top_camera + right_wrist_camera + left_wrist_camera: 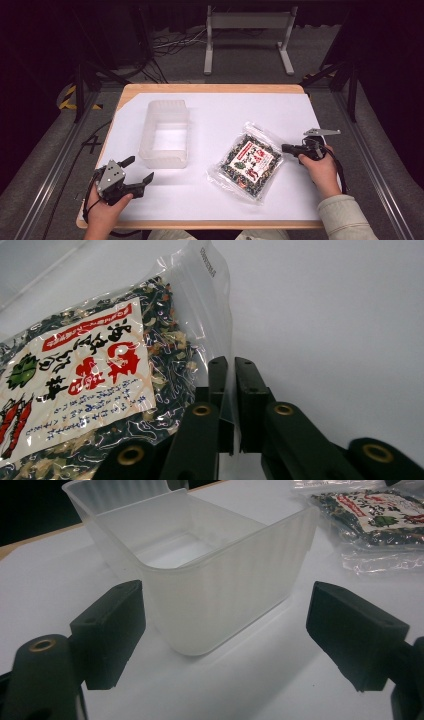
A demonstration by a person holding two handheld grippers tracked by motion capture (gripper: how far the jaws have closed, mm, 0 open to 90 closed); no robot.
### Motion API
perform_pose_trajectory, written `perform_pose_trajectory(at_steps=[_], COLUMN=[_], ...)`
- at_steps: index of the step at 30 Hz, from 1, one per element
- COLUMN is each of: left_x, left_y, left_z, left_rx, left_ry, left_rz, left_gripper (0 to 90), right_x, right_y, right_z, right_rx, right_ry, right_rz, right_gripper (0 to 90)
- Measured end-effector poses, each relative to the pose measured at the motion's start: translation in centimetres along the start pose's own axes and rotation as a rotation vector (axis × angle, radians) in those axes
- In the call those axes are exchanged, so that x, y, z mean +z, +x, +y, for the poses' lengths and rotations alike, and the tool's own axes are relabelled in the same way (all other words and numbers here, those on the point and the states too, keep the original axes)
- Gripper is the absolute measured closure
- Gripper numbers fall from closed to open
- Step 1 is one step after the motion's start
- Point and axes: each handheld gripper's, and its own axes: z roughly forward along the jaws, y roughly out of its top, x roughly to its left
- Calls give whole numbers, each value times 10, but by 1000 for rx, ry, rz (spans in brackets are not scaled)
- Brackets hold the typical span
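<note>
We've got the right claw (229,371) pinched on the packet's (90,385) clear edge, ready to lift; our left claw (225,630) gapes wide, tub (200,580) just ahead.

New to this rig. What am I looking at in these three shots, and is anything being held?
No robot arm here: a person holds a two-jaw gripper in each hand at a table covered with a white sheet. The high view looks down from above the person's side. The other two come from cameras riding on the grippers, looking along their black jaws. On the sheet are a translucent plastic bin, empty as far as it shows, and a clear snack bag with a red and white label. The left gripper is open, facing the bin, apart from it. The right gripper is shut on the bag's clear edge.
</note>
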Motion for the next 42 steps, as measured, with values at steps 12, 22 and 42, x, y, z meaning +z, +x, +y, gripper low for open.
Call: perform_pose_trajectory(at_steps=[12, 22, 42], left_x=[0, -2, -4], left_y=[0, -1, 1], left_z=[0, 3, 14], left_rx=[-14, -68, -132], left_ry=[0, -15, -50], left_rz=[-4, -24, -63], left_gripper=[172, 138, 83], right_x=[-19, -44, -97], right_y=[13, 31, 69], right_z=[13, 35, 74], right_rx=[-48, -94, -196], right_ry=[-60, -134, -246], right_rz=[-21, -6, 50], right_gripper=[900, 900, 900])
